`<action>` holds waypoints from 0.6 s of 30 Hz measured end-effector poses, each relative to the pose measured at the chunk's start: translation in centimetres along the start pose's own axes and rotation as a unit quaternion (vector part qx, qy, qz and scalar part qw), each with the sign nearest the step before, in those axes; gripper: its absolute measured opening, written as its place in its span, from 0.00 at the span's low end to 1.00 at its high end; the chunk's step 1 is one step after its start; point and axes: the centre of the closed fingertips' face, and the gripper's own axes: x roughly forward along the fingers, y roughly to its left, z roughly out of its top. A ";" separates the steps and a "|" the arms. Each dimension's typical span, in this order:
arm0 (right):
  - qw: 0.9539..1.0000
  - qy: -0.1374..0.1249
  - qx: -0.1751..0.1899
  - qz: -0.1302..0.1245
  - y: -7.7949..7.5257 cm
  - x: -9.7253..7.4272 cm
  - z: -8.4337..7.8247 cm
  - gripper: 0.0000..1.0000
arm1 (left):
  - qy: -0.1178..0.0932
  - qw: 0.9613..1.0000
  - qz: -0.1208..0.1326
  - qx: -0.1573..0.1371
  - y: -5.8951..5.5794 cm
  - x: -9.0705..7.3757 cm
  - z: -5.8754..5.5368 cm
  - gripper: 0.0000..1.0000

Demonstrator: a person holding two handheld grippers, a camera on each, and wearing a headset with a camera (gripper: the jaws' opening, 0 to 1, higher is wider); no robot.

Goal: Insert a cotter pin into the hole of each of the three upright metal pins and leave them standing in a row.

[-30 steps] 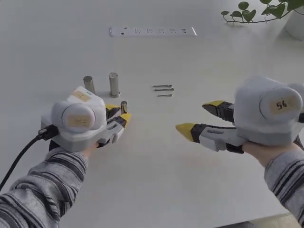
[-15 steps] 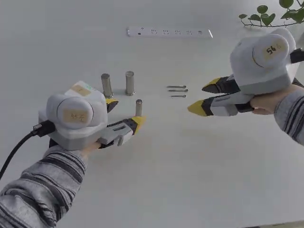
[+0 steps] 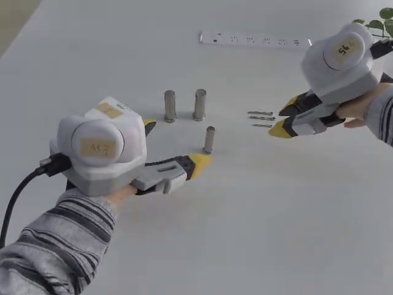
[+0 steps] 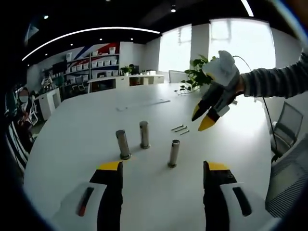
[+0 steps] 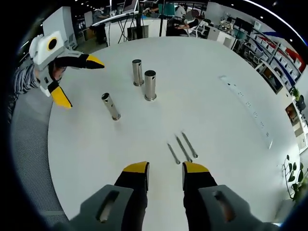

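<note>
A white power strip (image 3: 255, 40) lies far across the white table (image 3: 276, 215), near a leafy plant (image 3: 376, 26).

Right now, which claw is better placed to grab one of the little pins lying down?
The right claw. It is open and hovers right beside the three cotter pins, pointing at them. The left claw is open by the nearest upright pin, farther away.

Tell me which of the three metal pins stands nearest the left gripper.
The lone front pin, just ahead of the open left gripper; the other two pins stand side by side farther back.
</note>
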 end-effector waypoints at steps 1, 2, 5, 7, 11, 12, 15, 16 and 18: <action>1.000 0.001 0.005 0.004 -0.1 0.3 0.1 0.22 | 0.001 1.000 -0.001 -0.001 0.0 0.0 -0.1 0.68; 1.000 0.004 0.006 0.007 -0.2 0.5 0.0 0.21 | 0.003 1.000 -0.004 0.001 -0.1 -0.1 -0.3 0.71; 1.000 0.012 0.003 0.017 -0.5 1.0 0.1 0.19 | 0.003 1.000 -0.009 0.021 -0.3 -0.3 -0.4 0.74; 1.000 0.013 0.005 0.023 -0.6 1.2 0.2 0.18 | 0.000 1.000 -0.020 0.012 -0.6 -0.4 -0.4 0.75; 0.999 0.021 -0.003 0.030 -0.8 2.0 0.2 0.15 | -0.005 1.000 -0.023 0.006 -0.7 -0.6 -0.2 0.79; 0.999 0.019 -0.004 0.032 -0.9 2.2 0.3 0.14 | -0.005 1.000 -0.022 0.008 -0.7 -0.7 -0.2 0.80; 0.998 0.034 -0.009 0.043 -1.3 3.3 -0.1 0.11 | -0.001 1.000 -0.025 -0.003 -0.8 -1.0 -0.2 0.82; 0.998 0.038 -0.015 0.044 -1.3 3.3 -0.2 0.11 | -0.004 1.000 -0.027 -0.006 -0.9 -1.1 -0.1 0.84; 0.998 0.043 -0.020 0.044 -1.2 3.4 -0.3 0.11 | -0.006 1.000 -0.027 -0.004 -1.0 -1.4 0.0 0.85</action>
